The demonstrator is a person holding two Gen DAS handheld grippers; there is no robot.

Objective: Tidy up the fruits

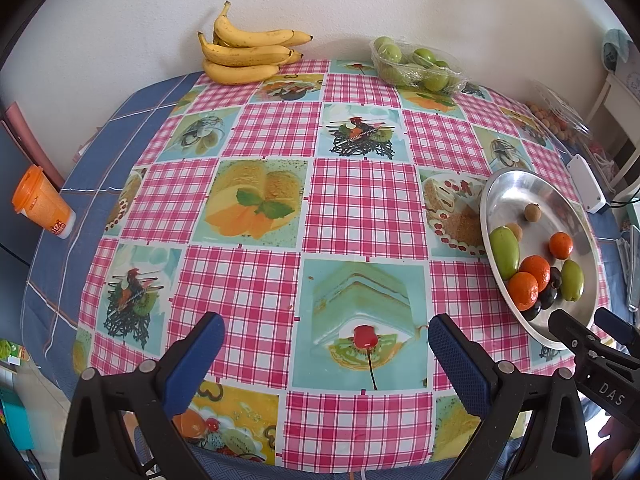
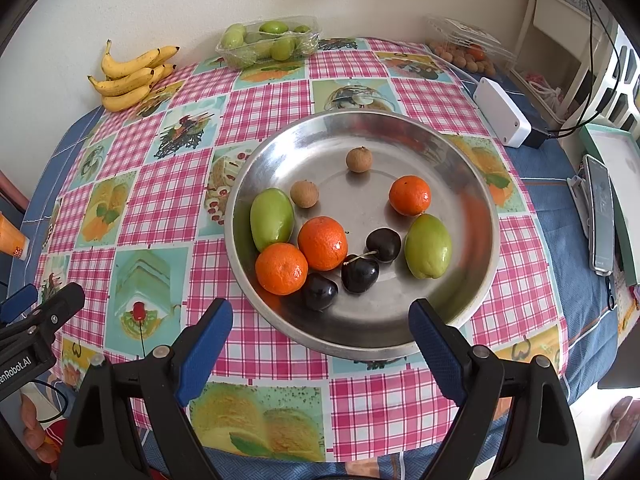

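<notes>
A round metal plate (image 2: pixel 472 184) sits on the checkered tablecloth and holds three oranges (image 2: pixel 322 243), two green fruits (image 2: pixel 272 219), three dark cherries (image 2: pixel 359 275) and two small brown longans (image 2: pixel 359 159). The plate also shows at the right of the left wrist view (image 1: pixel 516 188). My right gripper (image 2: pixel 320 344) is open and empty, just in front of the plate's near rim. My left gripper (image 1: pixel 326 354) is open and empty over the tablecloth, left of the plate. A banana bunch (image 1: pixel 248 54) lies at the table's far edge by the wall.
A clear tray of green fruits (image 1: pixel 416 66) and a clear box of longans (image 2: pixel 468 50) stand at the back. A white box with a cable (image 2: pixel 502 112), a phone (image 2: pixel 600 216) and an orange cup (image 1: pixel 40 204) lie near the table's edges.
</notes>
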